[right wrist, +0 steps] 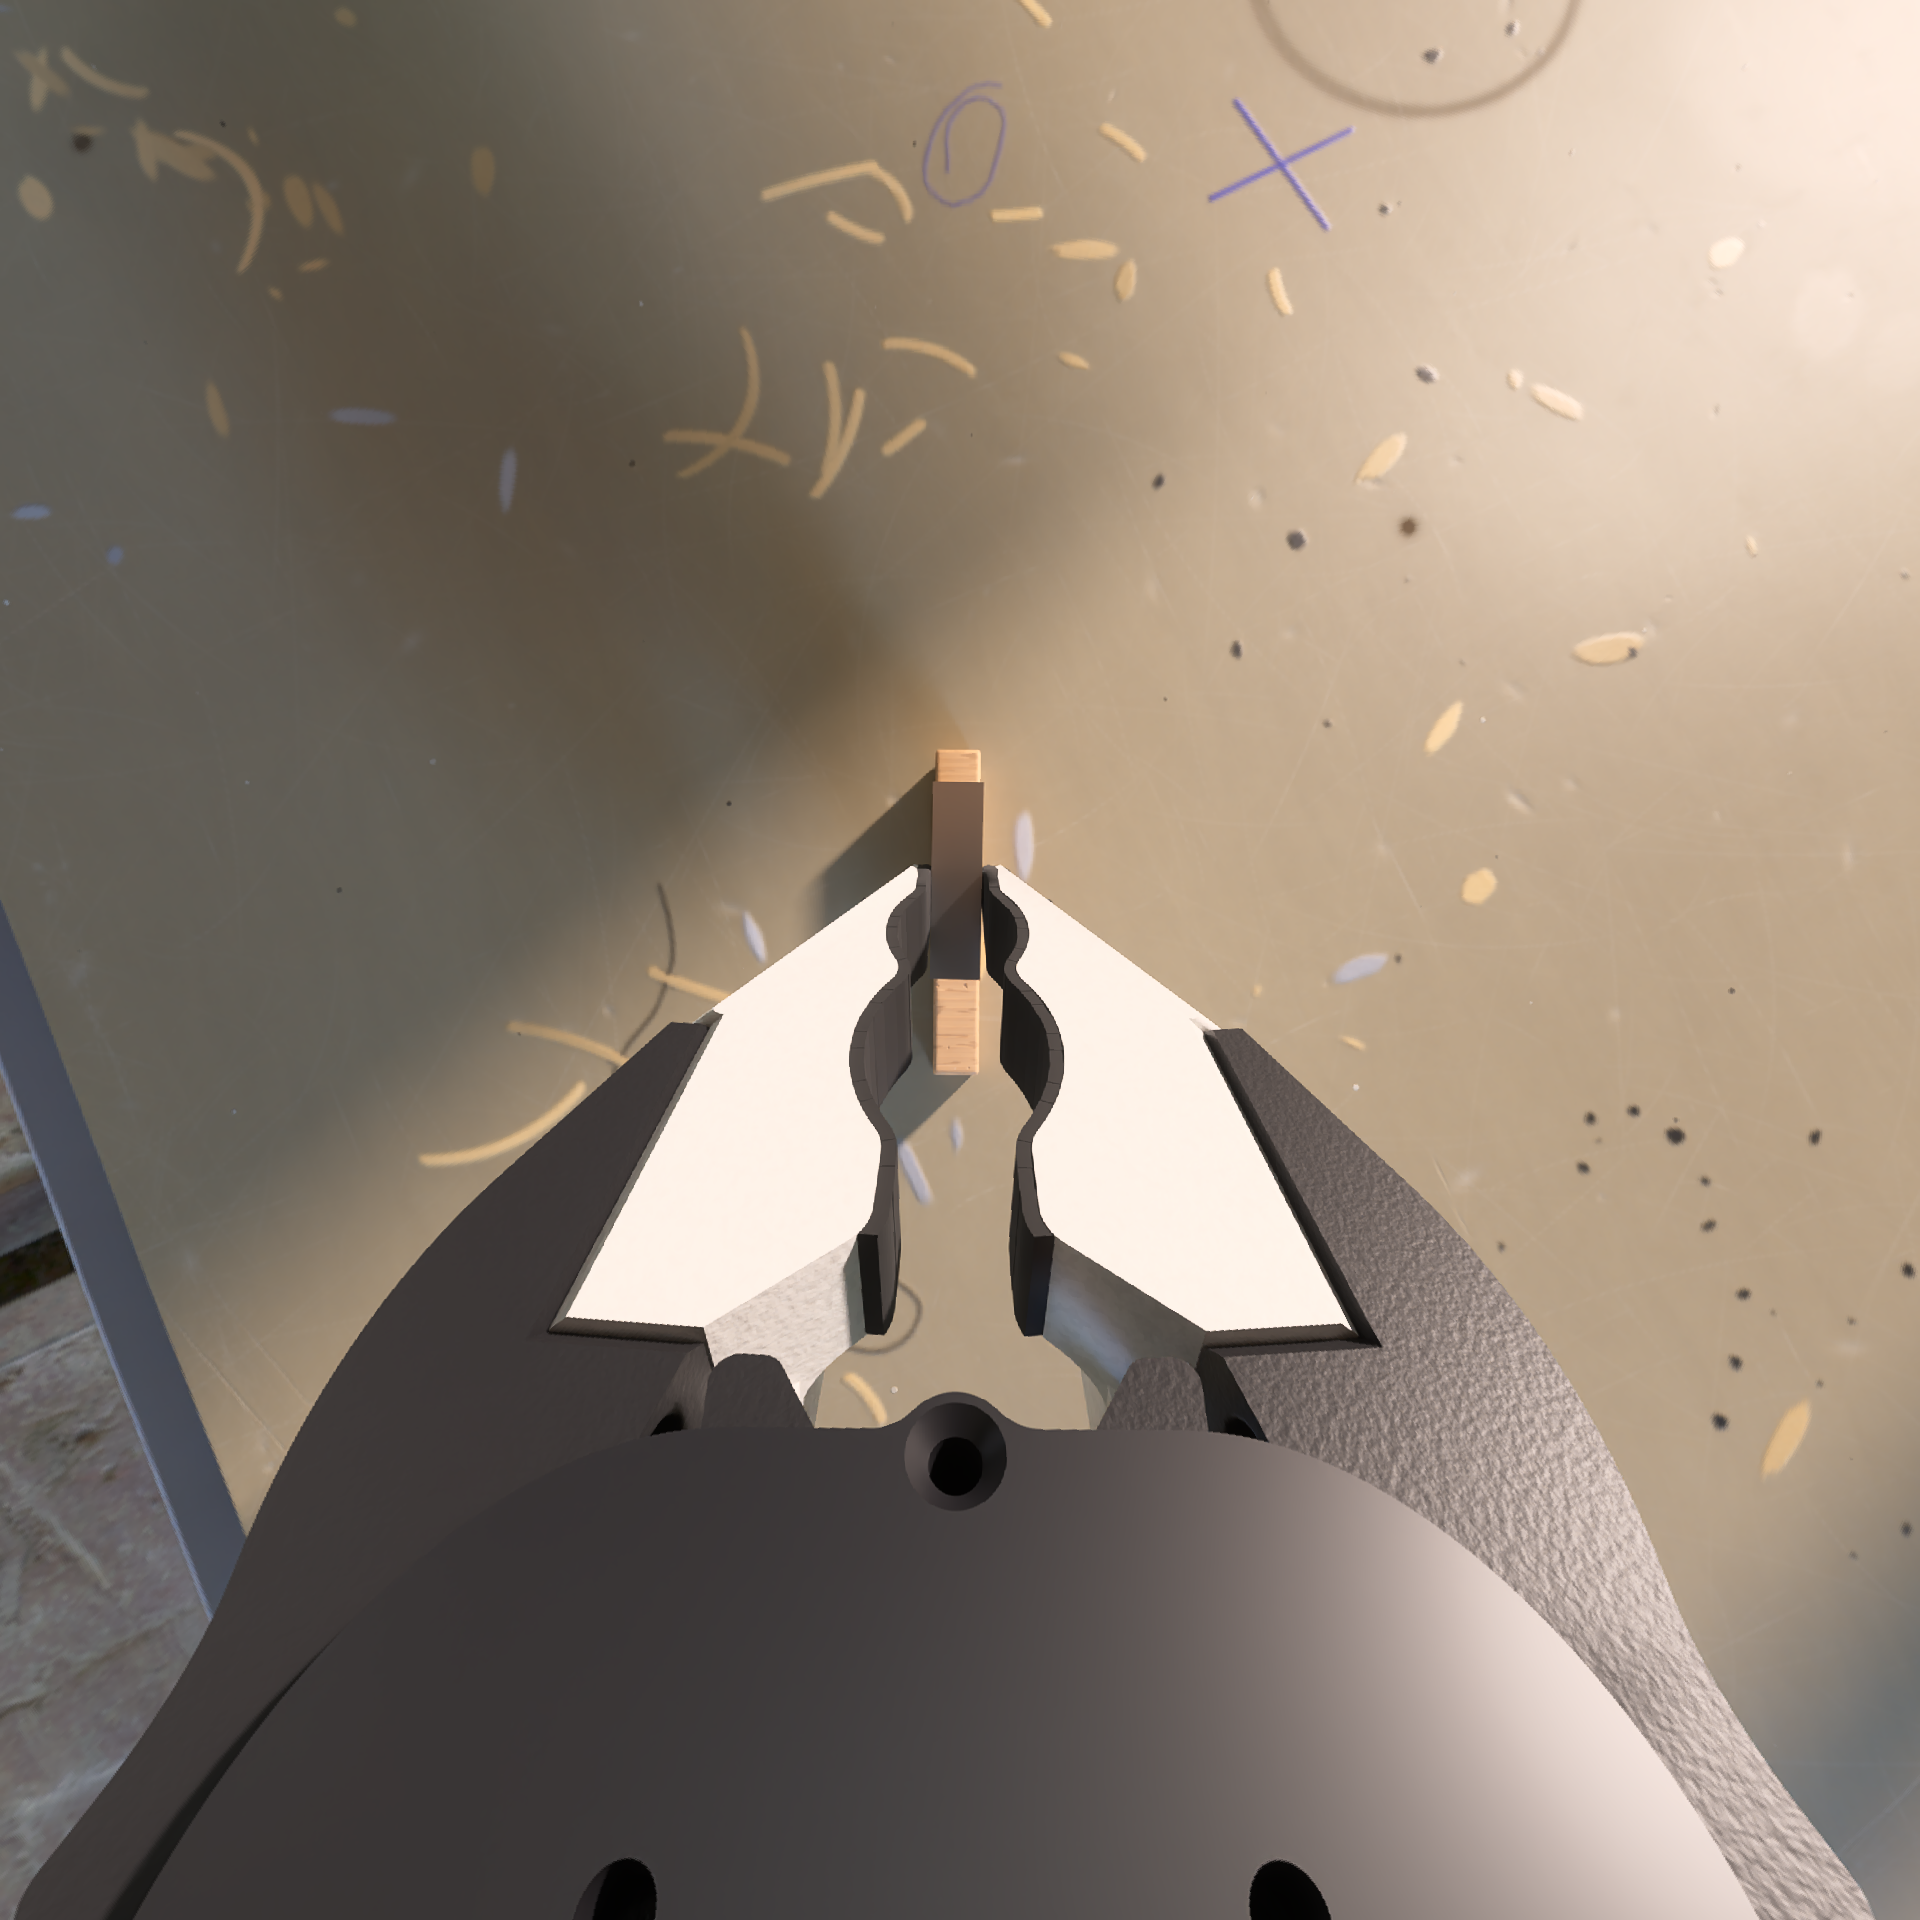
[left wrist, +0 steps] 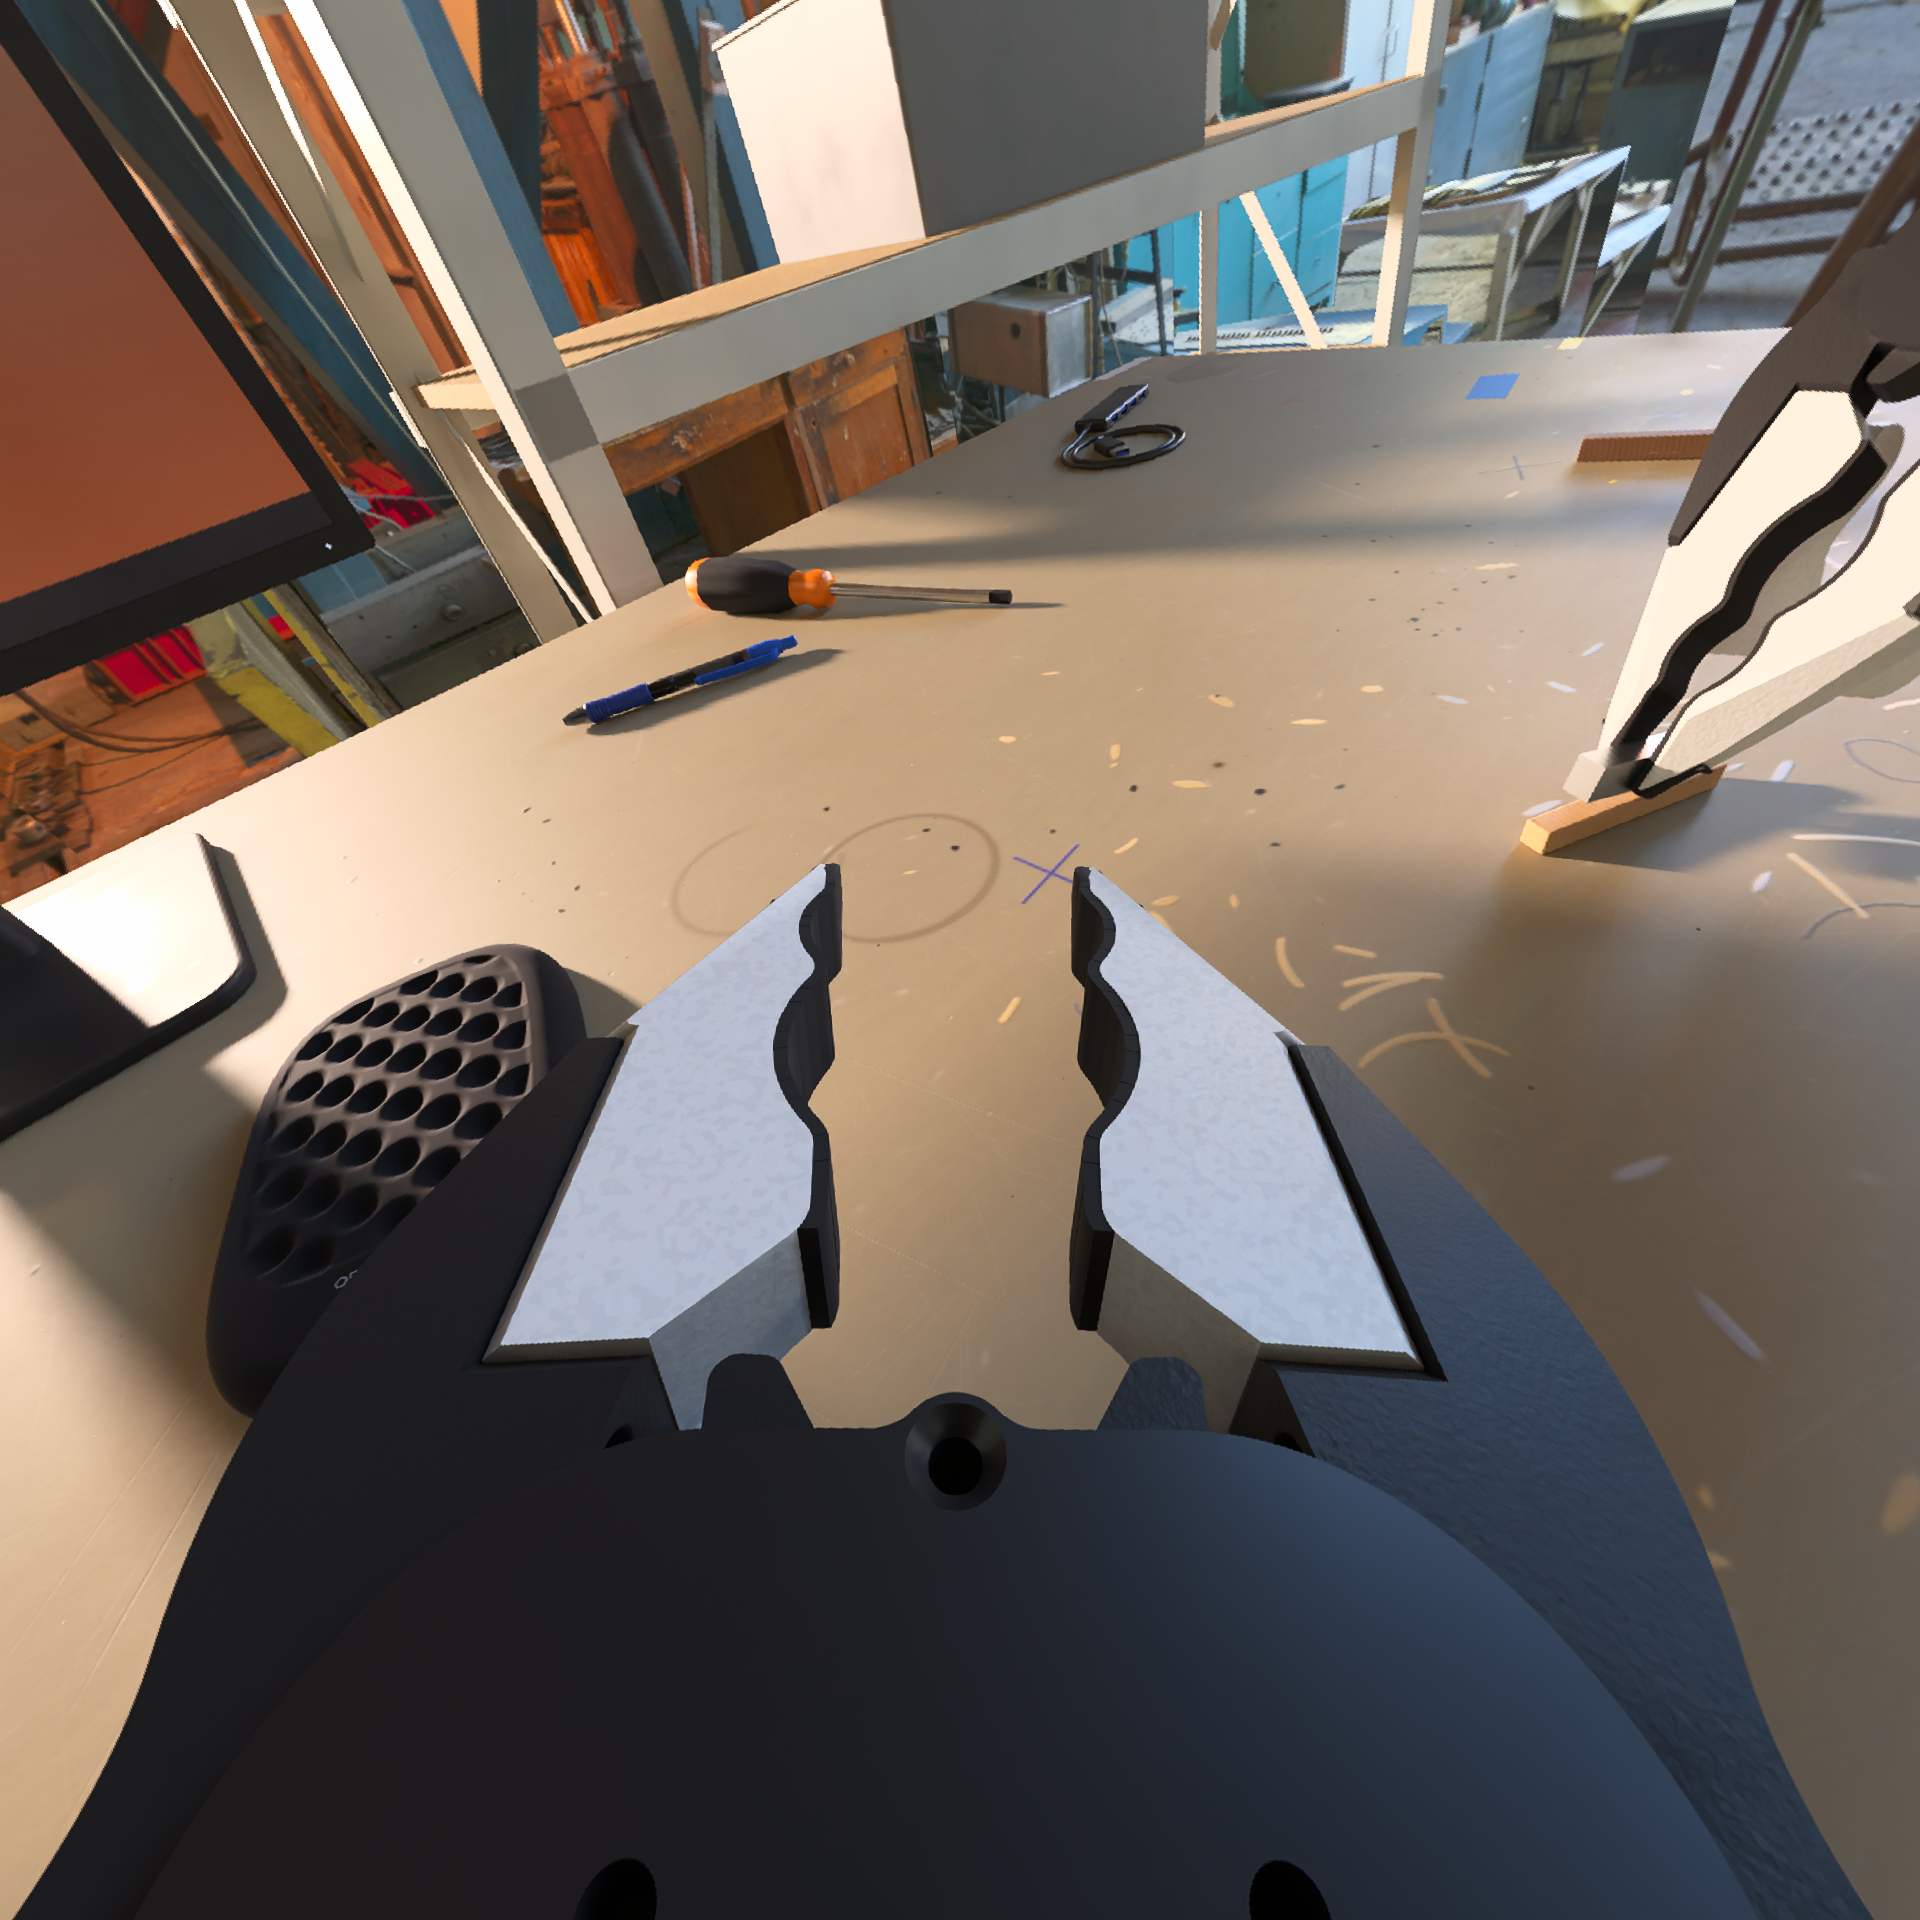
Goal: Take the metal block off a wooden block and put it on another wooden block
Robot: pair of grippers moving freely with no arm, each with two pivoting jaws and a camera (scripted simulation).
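The right gripper (right wrist: 954,883) clasps the dark metal block (right wrist: 956,914) lying on a pale wooden block (right wrist: 956,1029) at the table's (left wrist: 1143,644) right side. The left gripper (left wrist: 956,883), jaws parted, hovers empty; another wooden block (left wrist: 1642,449) lies far right.

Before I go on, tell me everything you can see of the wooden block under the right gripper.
The wooden block is a thin, pale strip lying flat on the table, running straight away from the right wrist camera. A darker metal block rests on its middle, leaving both pale ends bare. The right gripper straddles it, fingertips closed against that metal piece. In the left wrist view the strip's near end juts out.
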